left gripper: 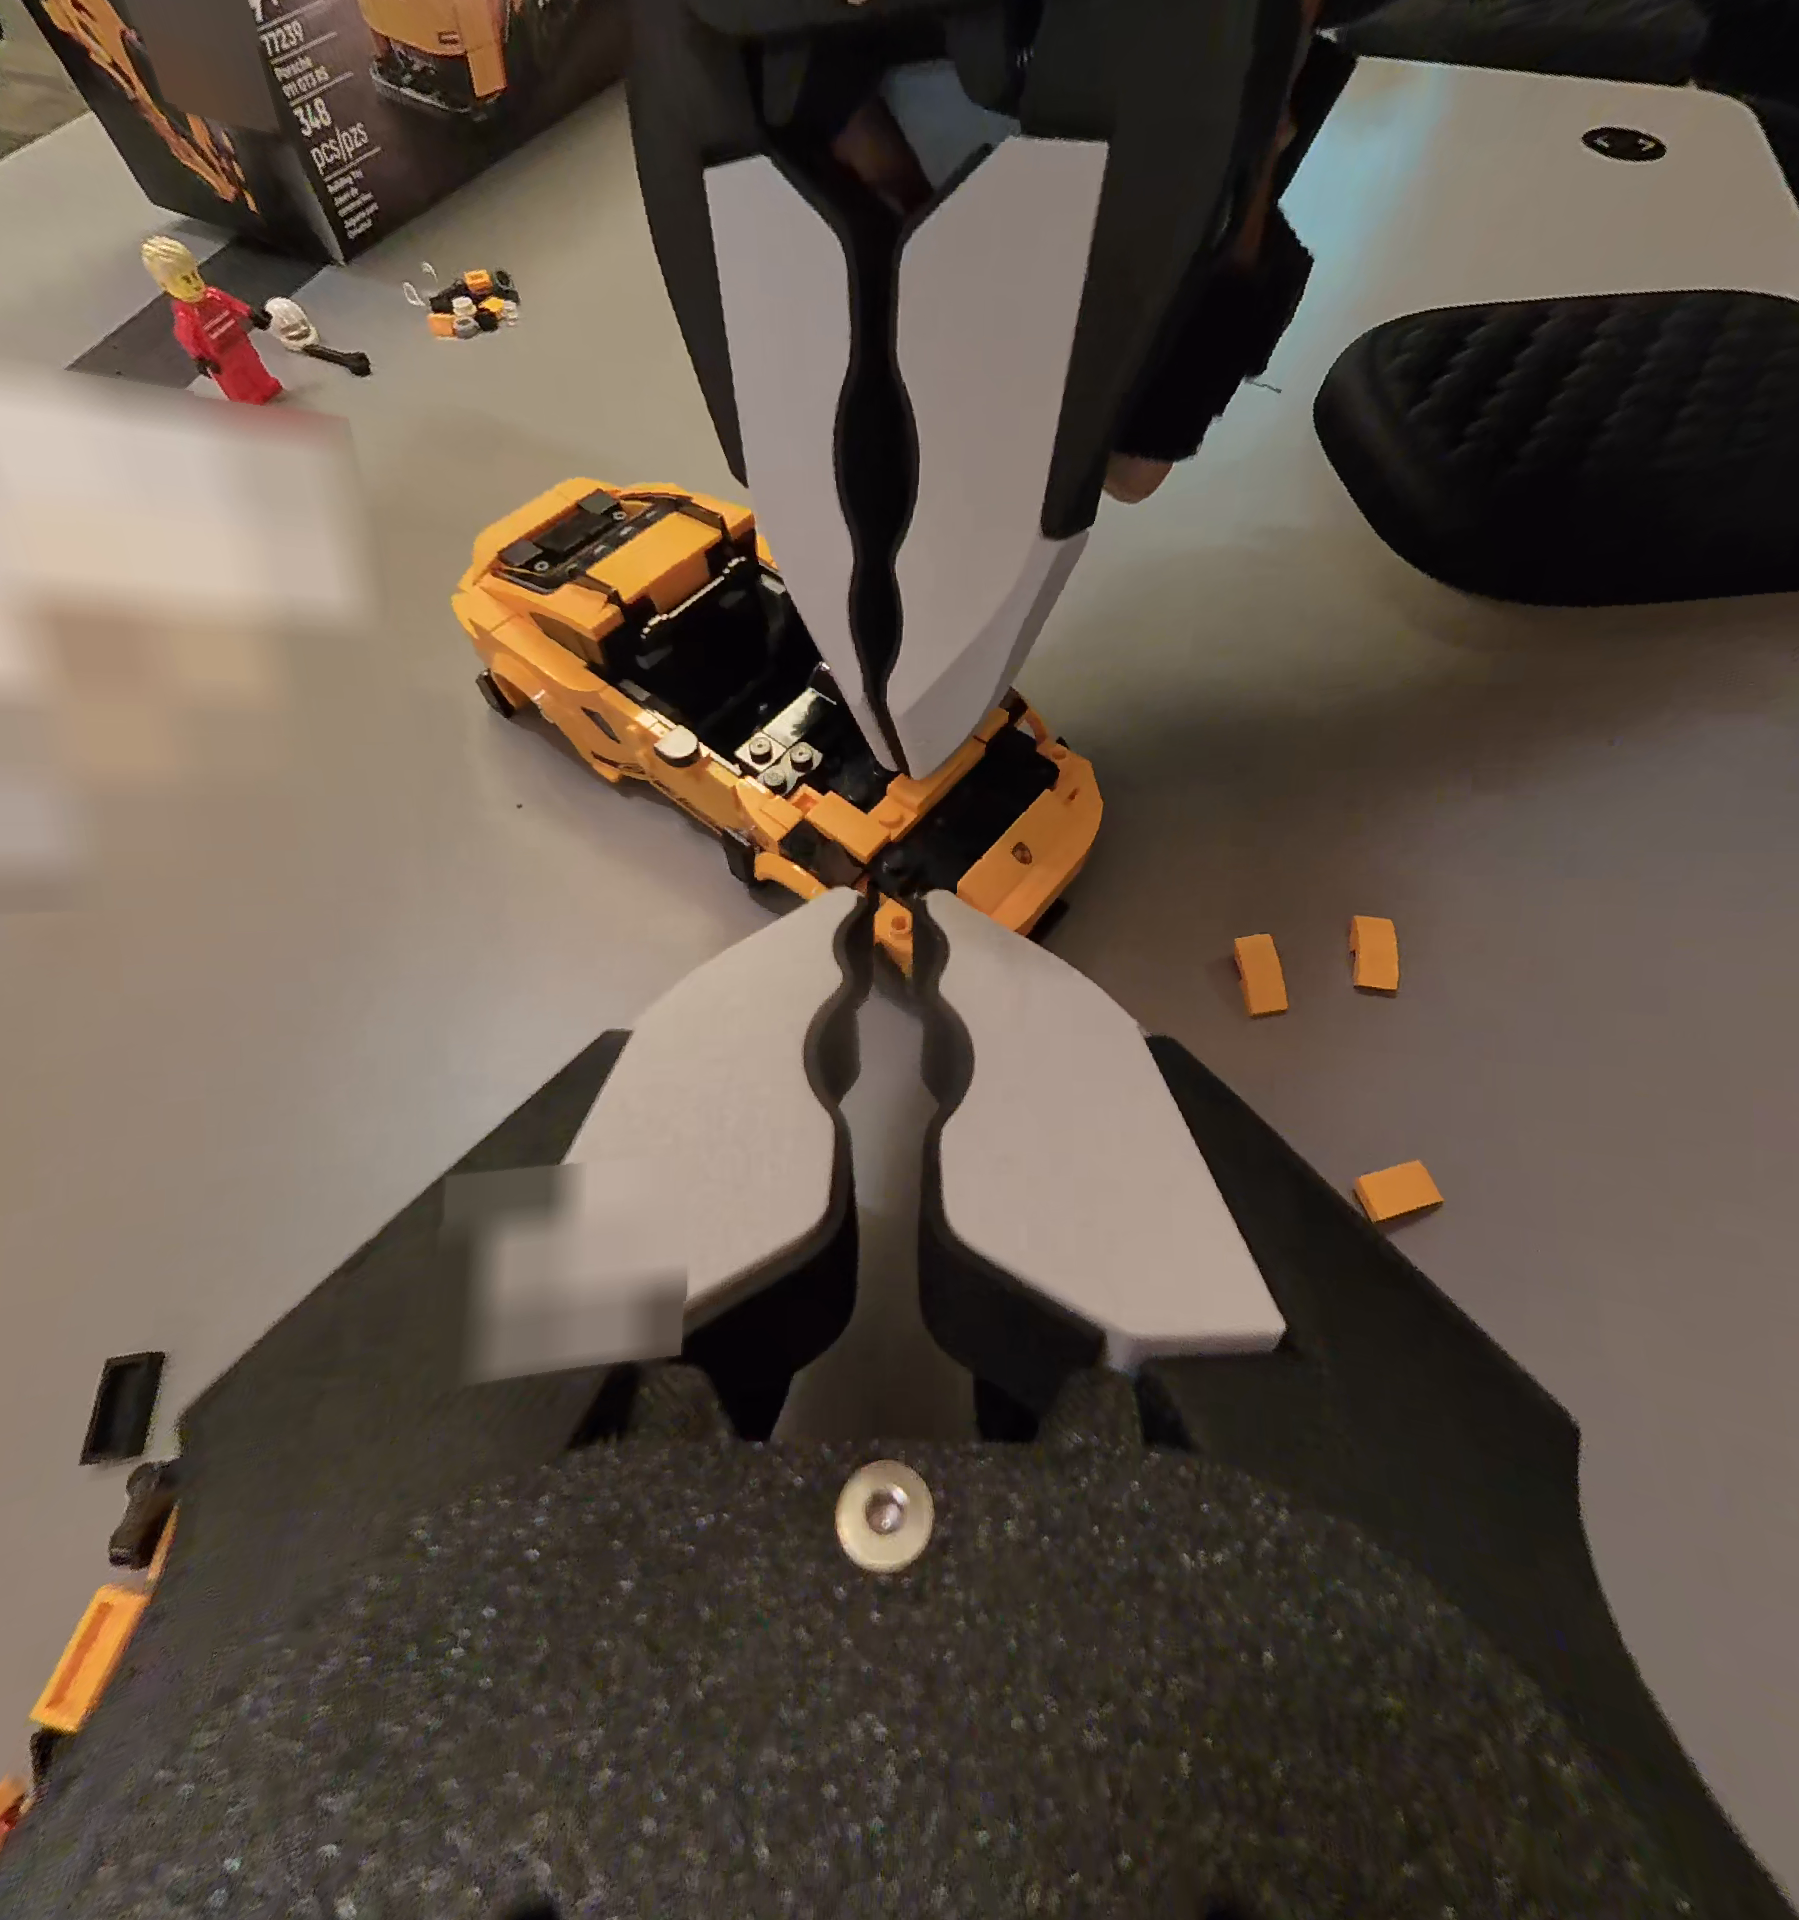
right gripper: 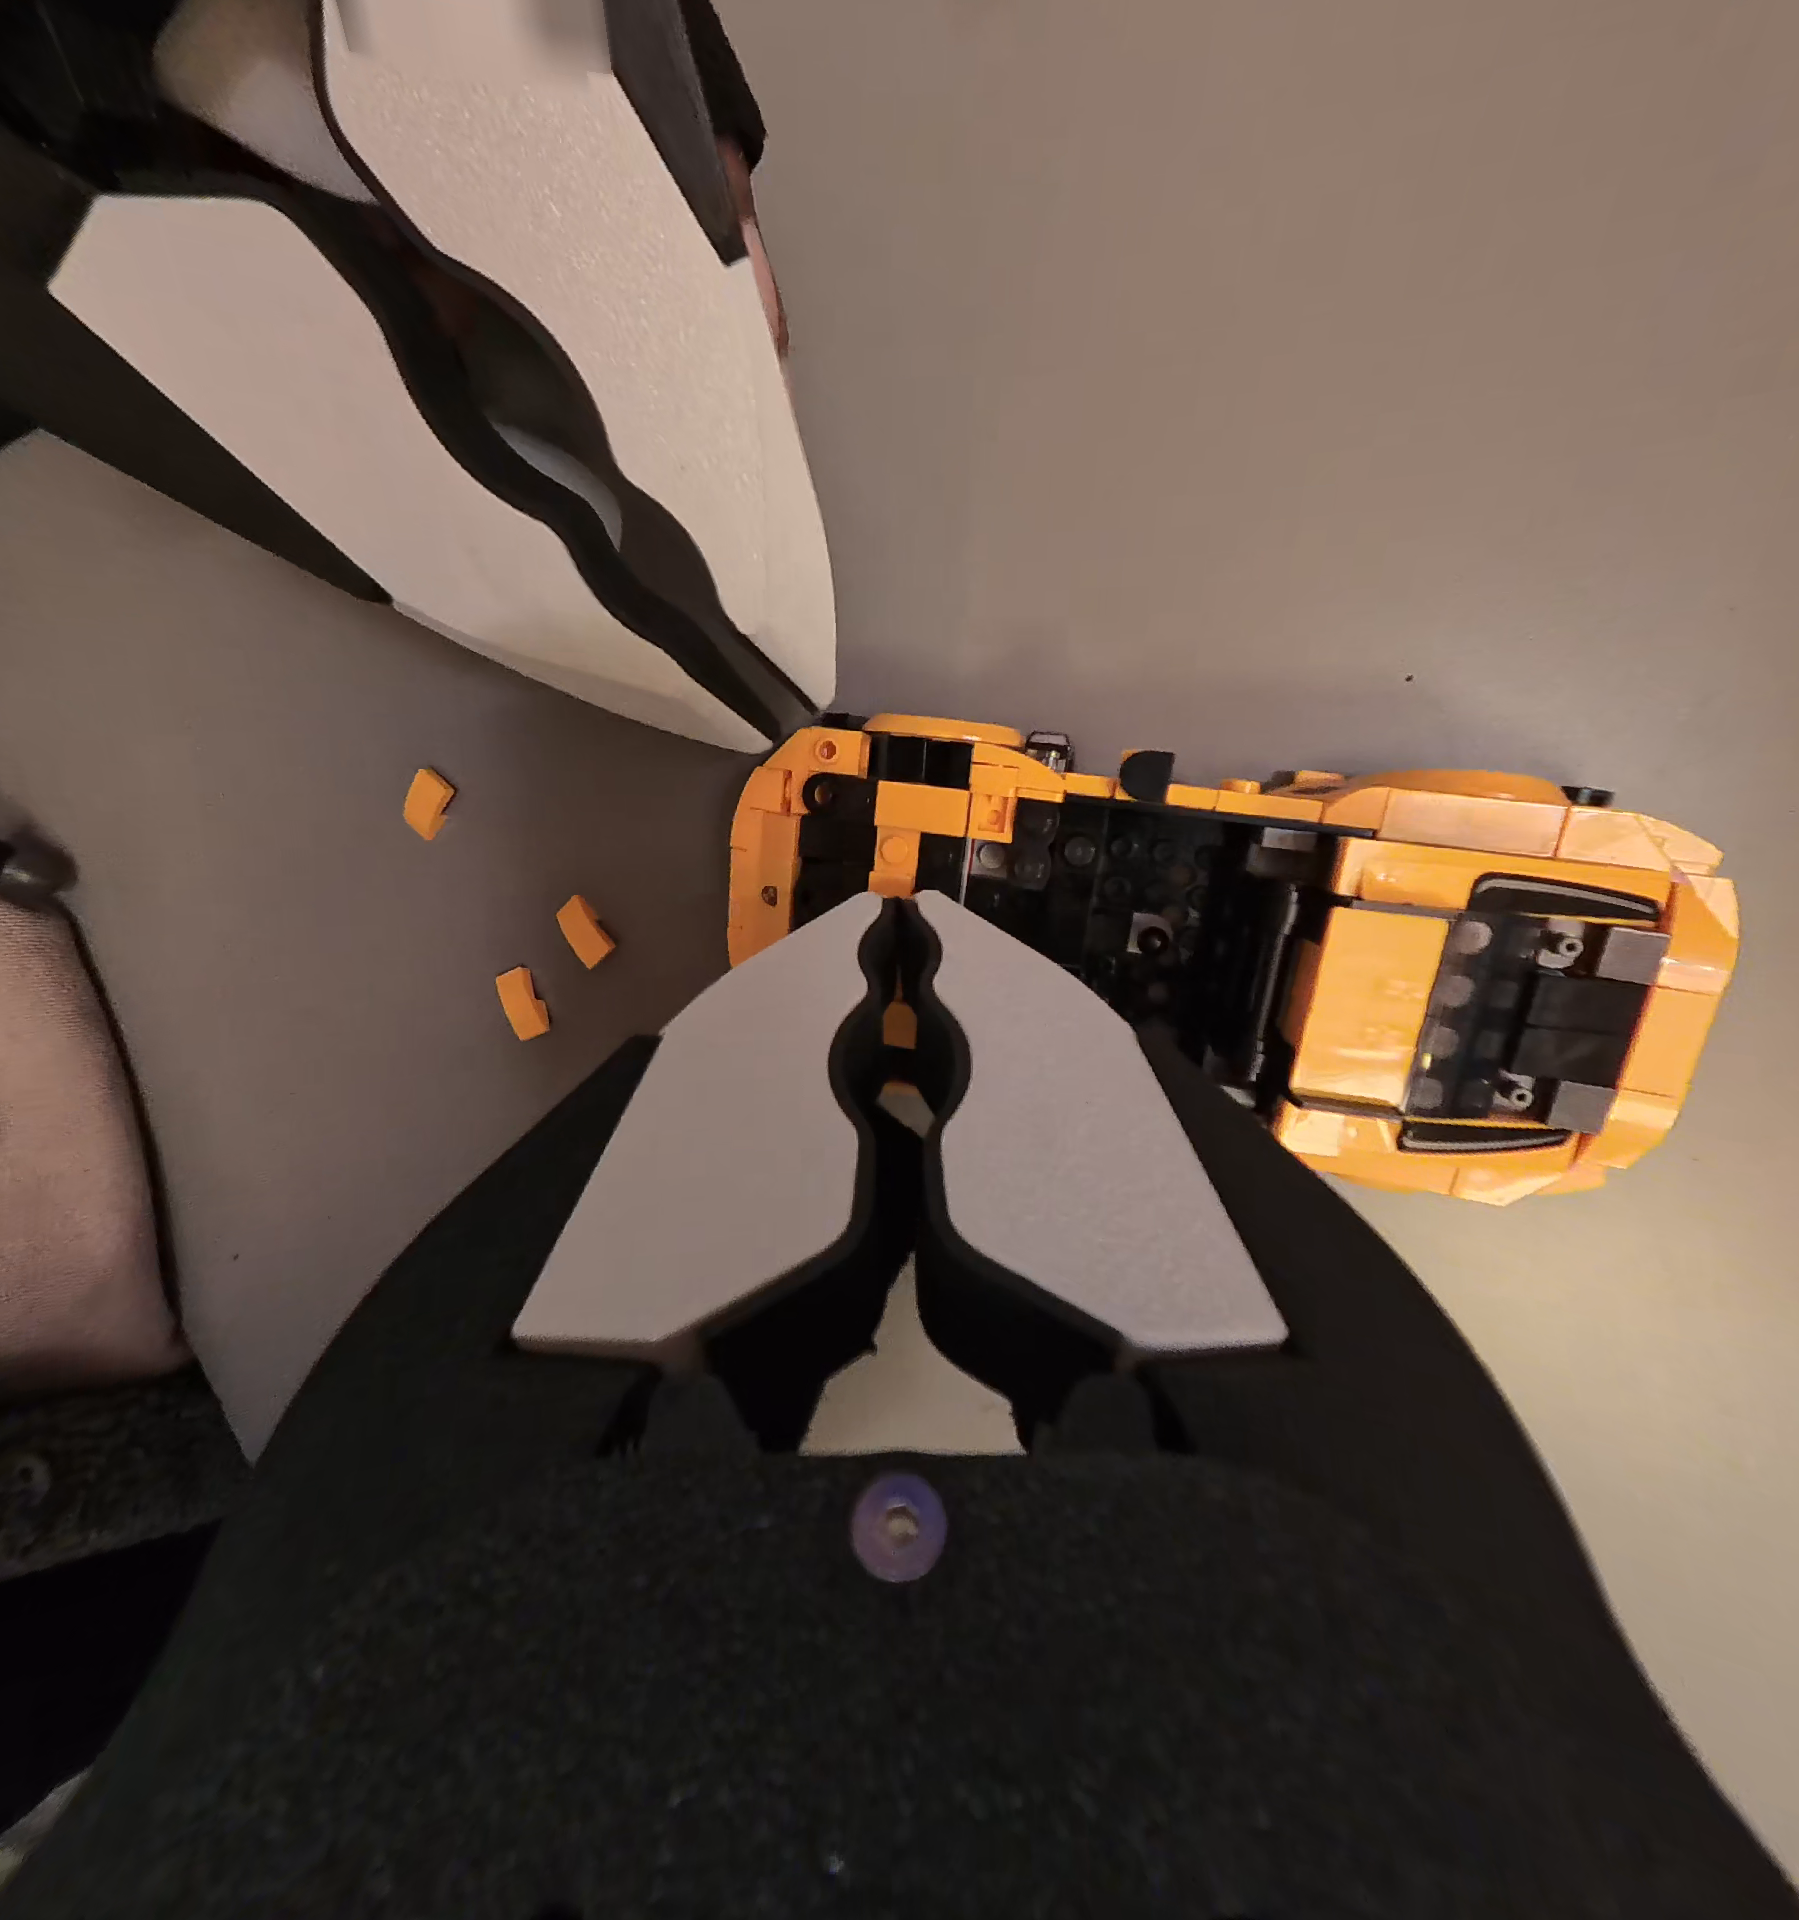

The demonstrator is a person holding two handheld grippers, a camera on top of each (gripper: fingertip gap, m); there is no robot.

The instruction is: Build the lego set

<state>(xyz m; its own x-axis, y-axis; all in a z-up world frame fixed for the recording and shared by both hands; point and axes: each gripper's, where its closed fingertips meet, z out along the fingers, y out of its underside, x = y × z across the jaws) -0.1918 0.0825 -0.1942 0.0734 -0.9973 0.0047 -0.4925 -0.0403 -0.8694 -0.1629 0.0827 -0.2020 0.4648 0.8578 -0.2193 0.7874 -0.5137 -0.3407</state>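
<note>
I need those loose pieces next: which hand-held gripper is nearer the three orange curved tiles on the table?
Left. The left hand-held gripper is at the car's front corner, beside the orange curved tiles. The right hand-held gripper is farther off, over the hood.

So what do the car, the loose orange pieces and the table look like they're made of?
Orange car: looks like hard moulded plastic, glossy, going by the studs and highlights on its panels. Loose orange pieces: apparently the same plastic, smooth curved tops, more satin. Table: smooth matte grey top, probably laminate; the pictures cannot settle it.
</note>
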